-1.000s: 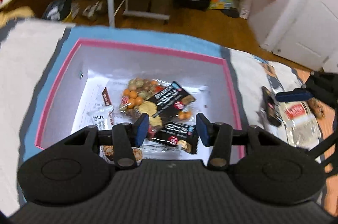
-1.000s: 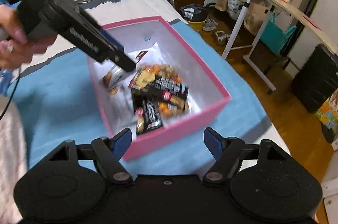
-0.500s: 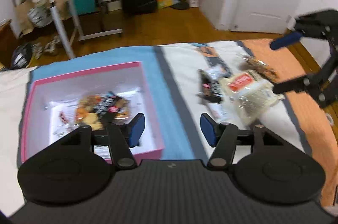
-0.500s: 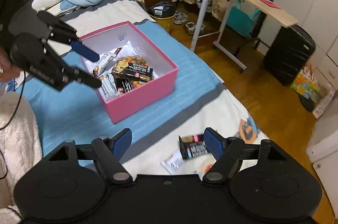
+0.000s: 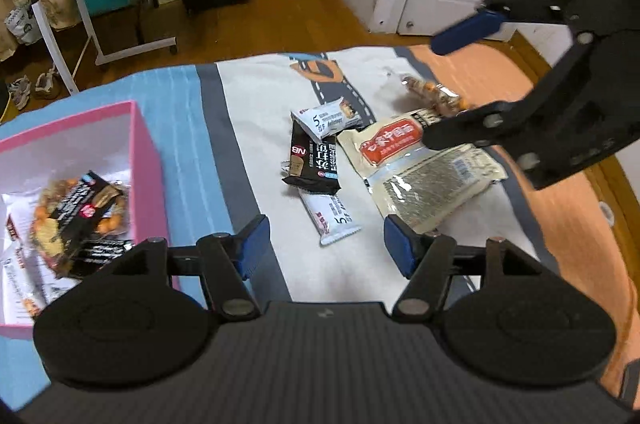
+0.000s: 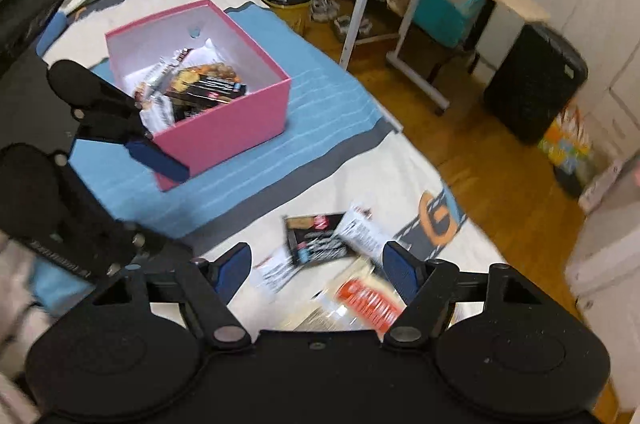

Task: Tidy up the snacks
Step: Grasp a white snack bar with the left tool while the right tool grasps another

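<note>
Both grippers have swung away from the pink box [image 5: 140,151] toward the loose snacks on the bed [image 5: 256,91]. The left gripper [image 5: 325,244] has just been opening and hangs spread and empty over a white bar [image 5: 332,220], beside a black bar [image 5: 314,159]. The right gripper [image 6: 316,270], jaws just easing inward yet still wide, holds nothing above the beige pouch [image 6: 360,300]. More packets lie inside the box.
</note>
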A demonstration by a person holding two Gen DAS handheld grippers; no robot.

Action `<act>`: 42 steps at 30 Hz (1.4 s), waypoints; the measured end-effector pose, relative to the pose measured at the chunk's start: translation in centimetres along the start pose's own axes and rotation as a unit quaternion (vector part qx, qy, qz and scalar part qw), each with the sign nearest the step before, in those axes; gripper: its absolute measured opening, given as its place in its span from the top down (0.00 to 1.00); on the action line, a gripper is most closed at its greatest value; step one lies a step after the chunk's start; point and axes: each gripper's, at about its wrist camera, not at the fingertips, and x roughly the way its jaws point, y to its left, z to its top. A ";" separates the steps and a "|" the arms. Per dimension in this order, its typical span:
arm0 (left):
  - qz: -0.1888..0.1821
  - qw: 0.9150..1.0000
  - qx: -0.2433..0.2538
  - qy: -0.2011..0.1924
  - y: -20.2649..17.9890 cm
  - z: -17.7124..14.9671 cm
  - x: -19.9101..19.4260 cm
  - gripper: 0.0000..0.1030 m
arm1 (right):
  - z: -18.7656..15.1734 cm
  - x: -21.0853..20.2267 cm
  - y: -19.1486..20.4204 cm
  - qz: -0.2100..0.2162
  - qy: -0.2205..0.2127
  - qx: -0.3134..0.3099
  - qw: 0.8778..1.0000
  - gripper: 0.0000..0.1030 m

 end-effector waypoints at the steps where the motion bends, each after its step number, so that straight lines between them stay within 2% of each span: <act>1: 0.000 1.000 -0.009 -0.001 0.1 0.0 0.7 0.39 | -0.4 1.0 -0.2 -0.005 -0.005 -0.008 1.000 0.26; 8: 0.006 0.998 -0.068 -0.007 0.9 -0.6 7.0 0.39 | -2.7 8.4 -3.3 -0.009 0.010 -0.007 1.000 0.32; 9: 0.005 0.997 -0.075 -0.006 0.9 -0.8 7.8 0.39 | -2.8 9.3 -3.9 -0.010 0.017 -0.008 1.000 0.36; 11: 0.005 0.997 -0.078 -0.005 0.6 -1.0 9.3 0.39 | -2.9 10.7 -4.8 -0.011 0.022 -0.014 1.000 0.37; 14: 0.035 0.997 -0.063 -0.004 -0.5 -1.1 11.1 0.39 | -2.6 12.6 -5.6 0.002 0.029 -0.027 0.999 0.37; 18: 0.049 0.997 -0.060 -0.002 -1.0 -1.2 12.8 0.39 | -2.1 14.5 -5.7 0.019 0.044 -0.057 0.997 0.37; 21: 0.038 0.996 -0.081 0.012 -0.5 -1.4 13.7 0.39 | -2.1 15.7 -5.2 0.015 0.058 -0.099 0.993 0.37; 24: 0.035 0.994 -0.099 0.020 -0.1 -1.4 14.7 0.41 | -1.7 16.6 -5.2 0.023 0.051 -0.114 0.992 0.37; 28: 0.046 0.994 -0.097 0.015 -0.1 -1.2 15.3 0.45 | -1.2 17.1 -5.8 0.038 0.046 -0.118 0.991 0.37; 33: 0.045 0.993 -0.108 0.014 0.2 -0.7 15.6 0.53 | -0.9 17.6 -6.6 0.066 0.052 -0.101 0.991 0.38; 37: 0.041 0.991 -0.127 0.016 0.9 -0.1 16.0 0.54 | -1.0 18.2 -8.7 0.104 0.061 -0.014 0.993 0.50; 39: 0.040 0.990 -0.133 0.019 1.1 0.1 16.2 0.54 | -1.3 18.3 -9.5 0.102 0.062 0.023 0.993 0.54; 42: 0.035 0.988 -0.148 0.021 1.6 0.4 16.3 0.53 | -1.5 18.7 -10.0 0.080 0.068 0.058 0.993 0.55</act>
